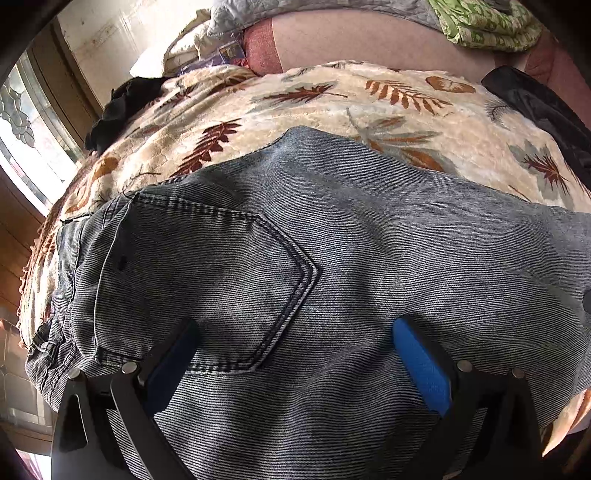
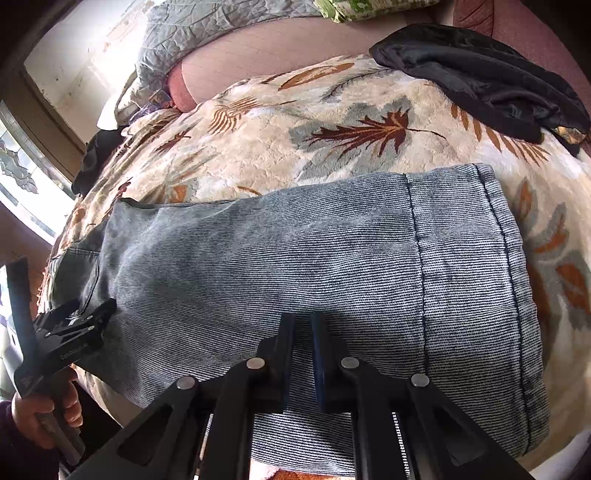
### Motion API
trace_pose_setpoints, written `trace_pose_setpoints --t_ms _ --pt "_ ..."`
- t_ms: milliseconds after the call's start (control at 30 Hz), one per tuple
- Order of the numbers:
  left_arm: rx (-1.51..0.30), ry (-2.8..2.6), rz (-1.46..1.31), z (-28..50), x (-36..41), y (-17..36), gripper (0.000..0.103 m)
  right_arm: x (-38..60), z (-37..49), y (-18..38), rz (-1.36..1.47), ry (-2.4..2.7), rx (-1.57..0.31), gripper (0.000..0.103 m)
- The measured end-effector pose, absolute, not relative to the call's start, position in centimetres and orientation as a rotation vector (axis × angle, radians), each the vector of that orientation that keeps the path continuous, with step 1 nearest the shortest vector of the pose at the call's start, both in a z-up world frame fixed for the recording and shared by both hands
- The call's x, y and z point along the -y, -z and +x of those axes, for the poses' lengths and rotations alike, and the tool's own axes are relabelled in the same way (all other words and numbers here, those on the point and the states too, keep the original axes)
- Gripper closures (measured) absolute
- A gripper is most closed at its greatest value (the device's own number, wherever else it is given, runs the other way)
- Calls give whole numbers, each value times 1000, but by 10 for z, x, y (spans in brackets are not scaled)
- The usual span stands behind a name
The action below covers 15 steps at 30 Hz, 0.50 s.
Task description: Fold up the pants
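a: what lies furthest left?

b: in the left wrist view, a window [image 1: 22, 122] at the left edge, then a black garment [image 1: 118, 110] bunched on the leaf-print blanket [image 1: 332, 107]. the pants [image 1: 295, 240], grey-blue denim, lie flat on that blanket and fill most of the frame, with the waistband toward the left and a stitched back pocket [image 1: 207, 288] facing up.

a: and the left gripper [image 1: 295, 332]?

b: it sits just above the denim with its jaws spread wide. the blue pads [image 1: 421, 365] stand well apart on either side of the pocket's point, and no cloth is pinched between them. whether the tips touch the fabric cannot be told.

a: moving right?

b: the right wrist view shows the person's left hand [image 2: 44, 413] at the lower left, wrapped around the handle of the left gripper [image 2: 79, 321], which rests at the near edge of the pants [image 2: 295, 258] by the waist end. the legs run rightward, folded, with the hem seam [image 2: 417, 258] toward the right side.

a: the right gripper [image 2: 303, 325]?

b: nearly closed, its fingers [image 2: 286, 332] drawn close with only a thin slit between them, over the near edge of the leg. whether cloth is actually caught in that slit cannot be told.

a: anything further right?

b: a dark jacket [image 2: 480, 81] lies on the far right corner of the blanket [image 2: 258, 147], apart from the pants. a green patterned cloth [image 2: 354, 9] sits at the top.
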<state>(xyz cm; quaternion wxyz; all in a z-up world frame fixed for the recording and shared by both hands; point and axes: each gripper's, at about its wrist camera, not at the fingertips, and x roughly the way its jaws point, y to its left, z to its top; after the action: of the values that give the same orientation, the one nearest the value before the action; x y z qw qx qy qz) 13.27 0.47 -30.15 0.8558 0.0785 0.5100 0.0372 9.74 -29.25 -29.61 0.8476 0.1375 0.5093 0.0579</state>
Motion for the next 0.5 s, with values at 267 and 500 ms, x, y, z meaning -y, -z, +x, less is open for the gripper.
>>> trace_pose_setpoints --t_ms 267,500 --pt "-743 -86 206 75 -11 180 0 272 17 177 198 -95 -556 91" --pt "-377 -62 165 -19 -35 63 0 254 -68 80 156 44 -197 7"
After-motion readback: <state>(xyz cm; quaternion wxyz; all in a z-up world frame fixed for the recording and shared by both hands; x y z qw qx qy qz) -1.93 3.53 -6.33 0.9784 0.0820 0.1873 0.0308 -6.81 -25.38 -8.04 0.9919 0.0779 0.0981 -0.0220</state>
